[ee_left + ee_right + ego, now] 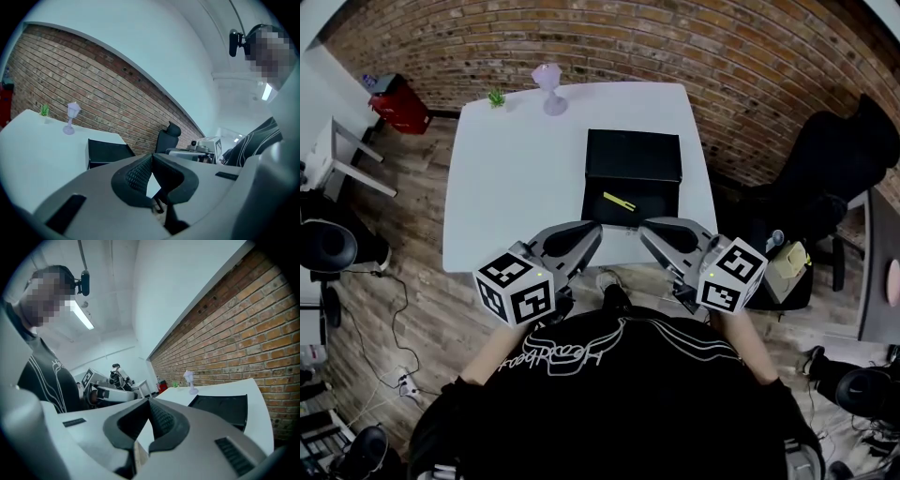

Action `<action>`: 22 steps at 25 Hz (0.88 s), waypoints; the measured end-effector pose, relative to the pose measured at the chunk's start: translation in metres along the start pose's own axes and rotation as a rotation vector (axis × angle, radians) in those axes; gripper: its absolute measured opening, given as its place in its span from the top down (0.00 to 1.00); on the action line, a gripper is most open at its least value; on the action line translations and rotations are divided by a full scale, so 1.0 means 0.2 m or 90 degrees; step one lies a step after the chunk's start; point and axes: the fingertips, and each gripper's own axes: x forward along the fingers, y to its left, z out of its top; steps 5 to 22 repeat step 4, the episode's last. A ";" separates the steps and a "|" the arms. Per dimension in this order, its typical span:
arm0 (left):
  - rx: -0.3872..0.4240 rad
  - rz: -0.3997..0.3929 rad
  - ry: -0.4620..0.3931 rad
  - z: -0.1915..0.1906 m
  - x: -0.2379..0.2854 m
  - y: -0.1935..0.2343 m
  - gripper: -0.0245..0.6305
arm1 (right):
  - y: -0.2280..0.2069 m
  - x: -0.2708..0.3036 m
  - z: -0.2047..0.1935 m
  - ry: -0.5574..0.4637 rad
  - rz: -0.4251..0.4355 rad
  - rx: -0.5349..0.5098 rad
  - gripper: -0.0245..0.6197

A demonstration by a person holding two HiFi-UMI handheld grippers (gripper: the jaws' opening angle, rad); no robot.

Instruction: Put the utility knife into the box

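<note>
A black box (633, 178) stands open on the white table (516, 178), its lid raised at the far side. The yellow utility knife (619, 202) lies inside it. The box (107, 152) also shows in the left gripper view, and the box (225, 408) in the right gripper view. My left gripper (595, 228) hangs at the table's near edge, just left of the box, jaws shut and empty. My right gripper (645, 228) hangs beside it at the box's near edge, also shut with nothing held. The left gripper (151, 157) and the right gripper (149, 403) each show closed tips.
A lilac goblet (549, 86) and a small green plant (496, 97) stand at the table's far edge. A red bin (394, 103) sits on the floor at far left. A black office chair (834, 178) stands to the right of the table, before a brick wall.
</note>
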 end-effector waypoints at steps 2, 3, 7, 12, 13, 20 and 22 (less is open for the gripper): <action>0.000 0.000 0.001 0.01 0.01 0.01 0.91 | -0.01 0.01 0.01 0.002 0.000 0.000 0.96; 0.000 0.000 0.001 0.01 0.01 0.02 0.91 | -0.02 0.02 0.01 0.003 -0.001 -0.001 0.96; 0.000 0.000 0.002 0.02 0.02 0.03 0.91 | -0.03 0.03 0.01 0.004 -0.001 -0.002 0.96; 0.000 0.000 0.002 0.02 0.02 0.03 0.91 | -0.03 0.03 0.01 0.004 -0.001 -0.002 0.96; 0.000 0.000 0.002 0.02 0.02 0.03 0.91 | -0.03 0.03 0.01 0.004 -0.001 -0.002 0.96; 0.000 0.000 0.002 0.02 0.02 0.03 0.91 | -0.03 0.03 0.01 0.004 -0.001 -0.002 0.96; 0.000 0.000 0.002 0.02 0.02 0.03 0.91 | -0.03 0.03 0.01 0.004 -0.001 -0.002 0.96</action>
